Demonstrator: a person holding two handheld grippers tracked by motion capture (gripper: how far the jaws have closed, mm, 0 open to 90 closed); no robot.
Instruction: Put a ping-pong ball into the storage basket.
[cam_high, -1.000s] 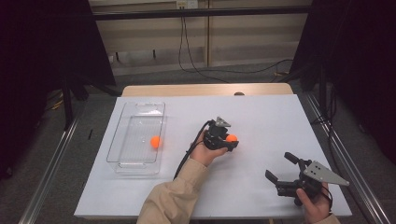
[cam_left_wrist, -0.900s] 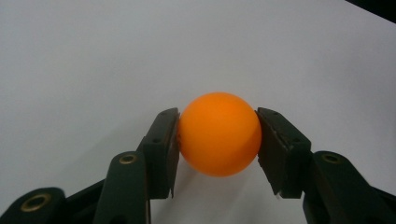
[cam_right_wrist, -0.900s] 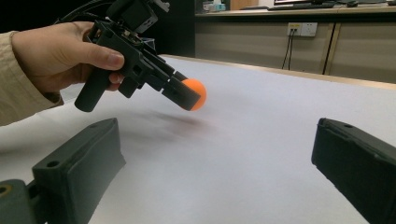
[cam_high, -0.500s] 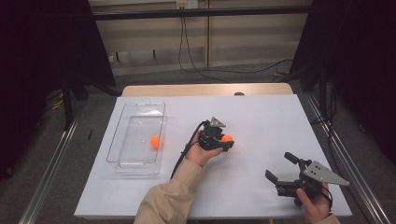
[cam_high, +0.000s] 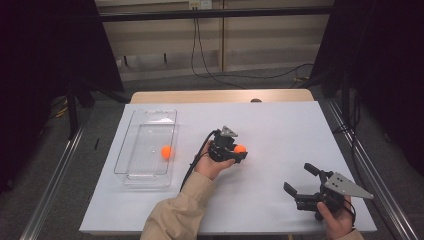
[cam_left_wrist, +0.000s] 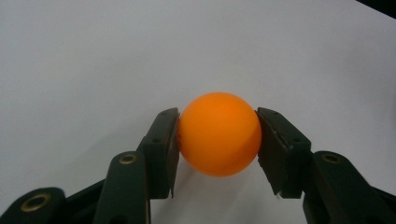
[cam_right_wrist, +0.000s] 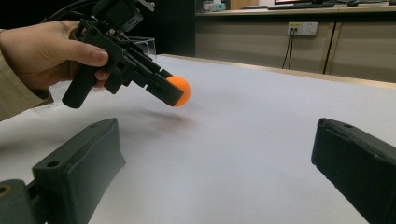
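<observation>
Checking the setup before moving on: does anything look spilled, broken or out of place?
Nothing stands out. One orange ball lies in the clear tray; the left gripper holds another ball squarely above the table.

Beige sleeve (cam_high: 172, 215); black tongs (cam_high: 239, 155), brass rivets, black cable, grey three-cornered plate (cam_high: 346, 185).

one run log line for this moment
left gripper: shut on orange ball, off table | right gripper: open, empty | tray: holds second ball

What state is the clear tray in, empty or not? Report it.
Not empty. The clear tray holds one orange ball lying on its floor. A second ball is outside it, clamped in the left gripper.
</observation>
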